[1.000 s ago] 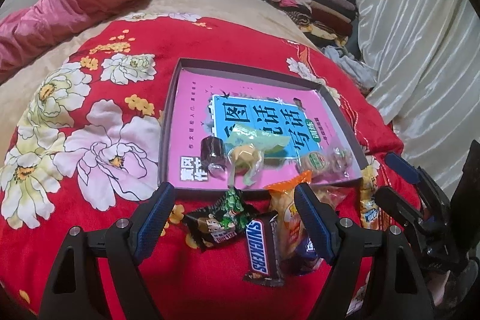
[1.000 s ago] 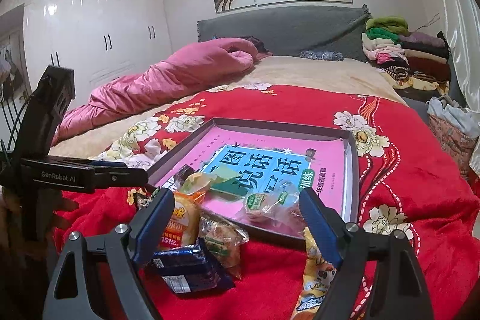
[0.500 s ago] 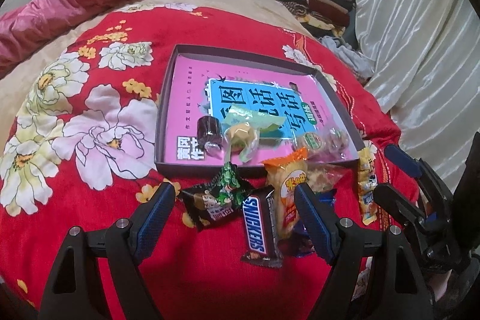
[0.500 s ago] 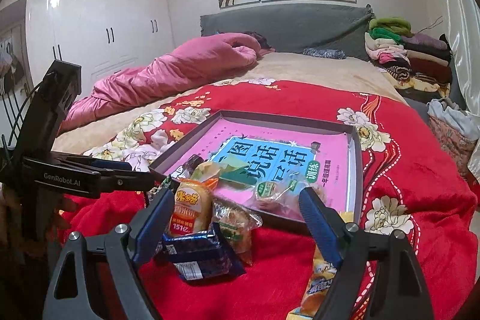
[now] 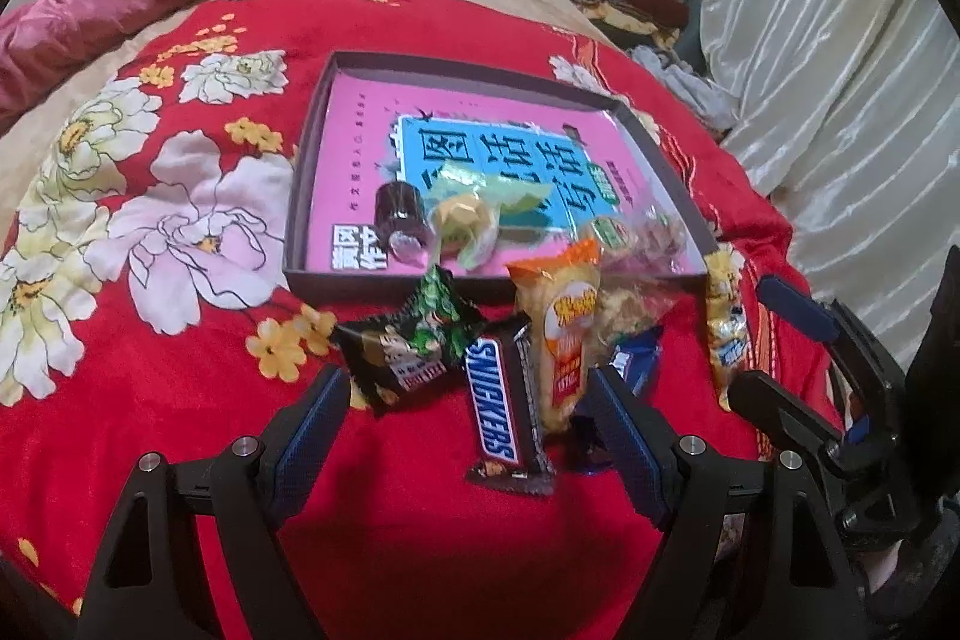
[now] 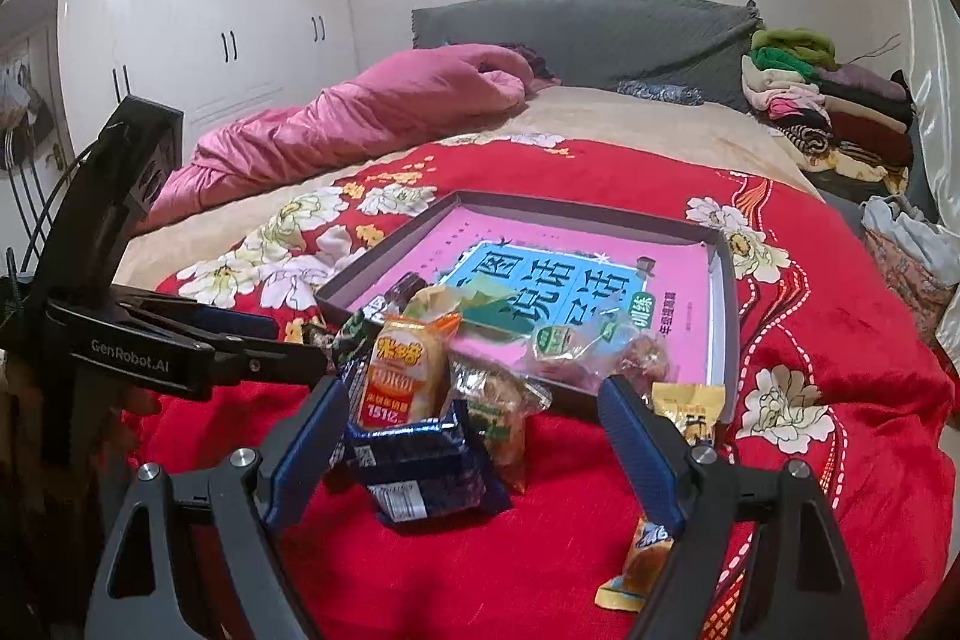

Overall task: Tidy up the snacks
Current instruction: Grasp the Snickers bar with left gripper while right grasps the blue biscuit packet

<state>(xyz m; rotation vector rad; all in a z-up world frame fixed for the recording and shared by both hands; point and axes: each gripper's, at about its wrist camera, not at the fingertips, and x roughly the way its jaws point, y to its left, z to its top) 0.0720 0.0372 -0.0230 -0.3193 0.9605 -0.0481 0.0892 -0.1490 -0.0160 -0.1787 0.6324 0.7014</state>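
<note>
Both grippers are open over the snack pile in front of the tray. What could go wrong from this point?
1. The Snickers bar, the orange rice-cracker pack and the blue packet overlap, so the left gripper might close on two at once.
2. The right gripper sits close beside the left; both reaching in could collide.
3. The tray rests on a soft red quilt, and snacks crowd its near edge, so a push could tip it.
</note>
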